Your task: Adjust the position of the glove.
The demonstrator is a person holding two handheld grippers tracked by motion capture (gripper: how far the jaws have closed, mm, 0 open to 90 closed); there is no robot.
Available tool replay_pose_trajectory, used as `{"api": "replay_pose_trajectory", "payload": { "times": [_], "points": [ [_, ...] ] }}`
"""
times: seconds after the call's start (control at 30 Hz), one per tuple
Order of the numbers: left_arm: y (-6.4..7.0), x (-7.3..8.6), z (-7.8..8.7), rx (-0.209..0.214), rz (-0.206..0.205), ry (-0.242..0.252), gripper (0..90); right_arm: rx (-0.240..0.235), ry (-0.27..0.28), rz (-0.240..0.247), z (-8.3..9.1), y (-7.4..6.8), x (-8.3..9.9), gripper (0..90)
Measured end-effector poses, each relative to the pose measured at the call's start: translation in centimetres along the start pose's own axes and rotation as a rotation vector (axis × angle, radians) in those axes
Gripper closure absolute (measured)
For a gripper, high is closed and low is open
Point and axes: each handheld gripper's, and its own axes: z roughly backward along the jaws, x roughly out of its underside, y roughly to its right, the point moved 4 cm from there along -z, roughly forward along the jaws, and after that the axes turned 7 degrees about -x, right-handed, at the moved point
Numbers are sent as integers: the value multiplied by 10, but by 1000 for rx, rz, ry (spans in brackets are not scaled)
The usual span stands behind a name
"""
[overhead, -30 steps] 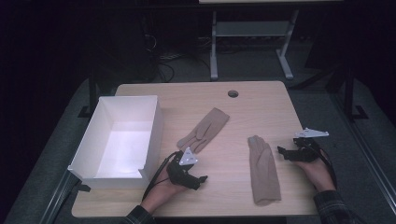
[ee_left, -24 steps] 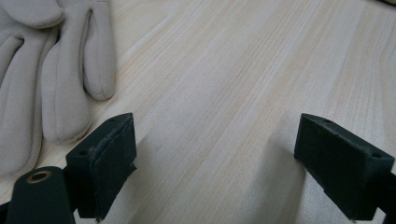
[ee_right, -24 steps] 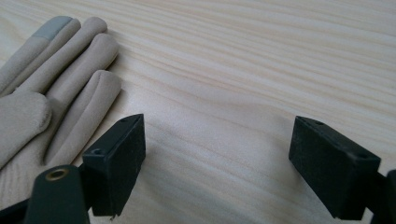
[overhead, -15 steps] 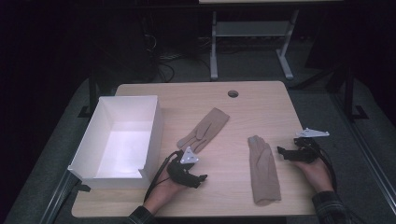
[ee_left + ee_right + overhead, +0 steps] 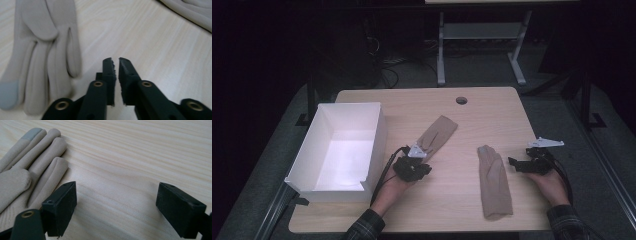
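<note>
Left tool point(image 5: 115, 65) nearly closed, nothing held, just beside left glove point(image 5: 437, 134) fingers. Right tool point(image 5: 116, 202) spread wide beside right glove point(image 5: 494, 182), flat on desk point(image 5: 492, 112). Risk judged: thin fabric may be missed, jaws scraping wood

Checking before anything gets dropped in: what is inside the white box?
The white box shows a bare white floor with nothing lying on it; its near wall hides the strip of floor right behind it.
</note>
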Motion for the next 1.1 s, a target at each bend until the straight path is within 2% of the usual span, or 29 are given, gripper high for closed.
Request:
{"api": "replay_pose_trajectory", "payload": {
  "times": [0.1, 0.2, 0.27, 0.37, 0.53, 0.6, 0.7, 0.8, 0.87, 1.0, 1.1],
  "points": [
    [-7, -9, -2, -13, 4, 7, 894, -1, 1, 1, 0, 0, 0, 166],
    [-13, -18, -5, -31, 9, 11, 895, -1, 0, 1, 0, 0, 0, 166],
    [-18, -26, -8, -57, -3, 17, 895, -1, -2, 5, 0, 0, 0, 166],
    [-24, -38, -14, -61, 12, 37, 896, -1, -2, 4, 0, 0, 0, 166],
    [-34, -52, -29, -51, 29, 40, 896, -1, -2, 4, 0, 0, 0, 166],
    [-37, -57, -36, -55, 15, 39, 896, -1, -2, 4, 0, 0, 0, 166],
    [-39, -63, -47, -51, 15, 39, 895, -1, -2, 4, 0, 0, 0, 166],
    [-41, -66, -58, -49, 7, 41, 896, -1, -2, 2, 0, 0, 0, 167],
    [-41, -65, -65, -50, 5, 24, 895, -1, -2, 4, 0, 0, 0, 166],
    [-45, -58, -80, -53, 19, -16, 896, -1, -2, 9, 0, 0, 0, 166],
    [-45, -58, -82, -42, 37, -5, 896, -1, -2, 8, 0, 0, 0, 166]
  ]
}}
